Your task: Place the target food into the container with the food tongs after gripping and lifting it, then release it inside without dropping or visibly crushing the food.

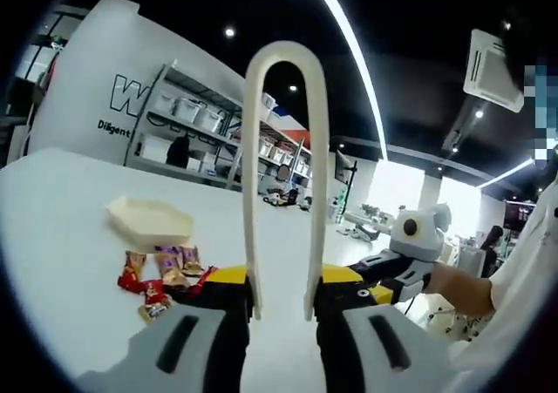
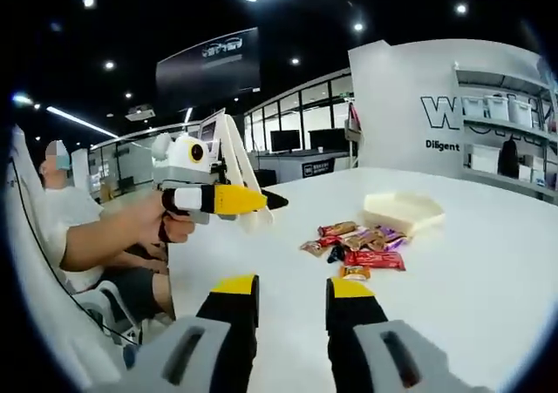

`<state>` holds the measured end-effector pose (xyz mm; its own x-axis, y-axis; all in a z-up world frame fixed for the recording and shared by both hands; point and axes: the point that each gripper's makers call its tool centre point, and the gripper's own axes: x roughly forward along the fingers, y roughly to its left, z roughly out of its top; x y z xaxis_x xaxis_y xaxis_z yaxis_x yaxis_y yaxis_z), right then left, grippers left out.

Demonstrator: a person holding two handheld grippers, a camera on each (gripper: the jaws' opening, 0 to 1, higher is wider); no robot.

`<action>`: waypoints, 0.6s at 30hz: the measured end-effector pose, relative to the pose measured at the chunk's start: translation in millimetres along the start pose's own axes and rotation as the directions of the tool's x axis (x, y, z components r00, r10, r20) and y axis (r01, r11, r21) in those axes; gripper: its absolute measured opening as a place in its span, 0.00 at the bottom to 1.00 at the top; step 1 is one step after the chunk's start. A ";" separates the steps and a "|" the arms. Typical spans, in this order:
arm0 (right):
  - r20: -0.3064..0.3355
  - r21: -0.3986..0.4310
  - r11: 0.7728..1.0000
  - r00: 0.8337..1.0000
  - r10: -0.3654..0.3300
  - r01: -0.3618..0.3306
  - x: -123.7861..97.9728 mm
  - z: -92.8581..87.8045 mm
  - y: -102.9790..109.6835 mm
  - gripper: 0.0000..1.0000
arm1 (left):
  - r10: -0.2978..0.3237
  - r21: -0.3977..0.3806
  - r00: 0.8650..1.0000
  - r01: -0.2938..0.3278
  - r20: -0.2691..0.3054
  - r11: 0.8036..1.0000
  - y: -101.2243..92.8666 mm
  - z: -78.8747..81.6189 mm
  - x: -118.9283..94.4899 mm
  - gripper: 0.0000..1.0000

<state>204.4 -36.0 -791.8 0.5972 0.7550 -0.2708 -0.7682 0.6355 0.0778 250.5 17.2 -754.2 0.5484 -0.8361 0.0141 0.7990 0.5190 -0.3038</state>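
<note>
Wrapped snack bars (image 2: 353,240) lie heaped on the white worktop (image 2: 471,271), just beside the hexagonal container (image 1: 150,220). The left gripper (image 1: 283,301) has its jaws clamped on a pair of cream food tongs (image 1: 283,149), held upright and clear of the pile. The right gripper (image 2: 292,301) waits nearby, jaws apart and empty. Gripping appears not yet begun; next, the tongs likely must tip down onto one bar.

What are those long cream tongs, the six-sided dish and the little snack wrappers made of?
The tongs look like matte moulded plastic: one smooth cream loop, no metallic shine. The dish seems the same pale matte plastic, though it could be glazed ceramic. The snack wrappers look like glossy printed foil or film, crinkled and catching light.
</note>
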 end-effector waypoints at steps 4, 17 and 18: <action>0.026 0.023 1.000 1.000 -0.009 0.009 -6.5 -3.7 3.8 0.21 | 0.013 0.027 1.000 -0.013 0.019 1.000 8.6 -4.5 11.9 0.25; 0.034 0.069 0.997 0.999 -0.039 0.037 -19.4 -12.1 -5.6 0.20 | 0.048 0.115 0.999 -0.046 -0.017 0.992 29.6 -20.2 60.9 0.25; 0.032 0.072 0.997 0.999 -0.040 0.038 -19.9 -12.2 -6.1 0.20 | 0.042 0.128 0.999 -0.039 -0.015 0.991 30.6 -21.7 64.3 0.25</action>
<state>194.4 -56.9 -798.6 0.6347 0.7336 -0.2429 -0.7265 0.6735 0.1360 304.9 -24.6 -783.3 0.5774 -0.8163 -0.0126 0.8018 0.5699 -0.1797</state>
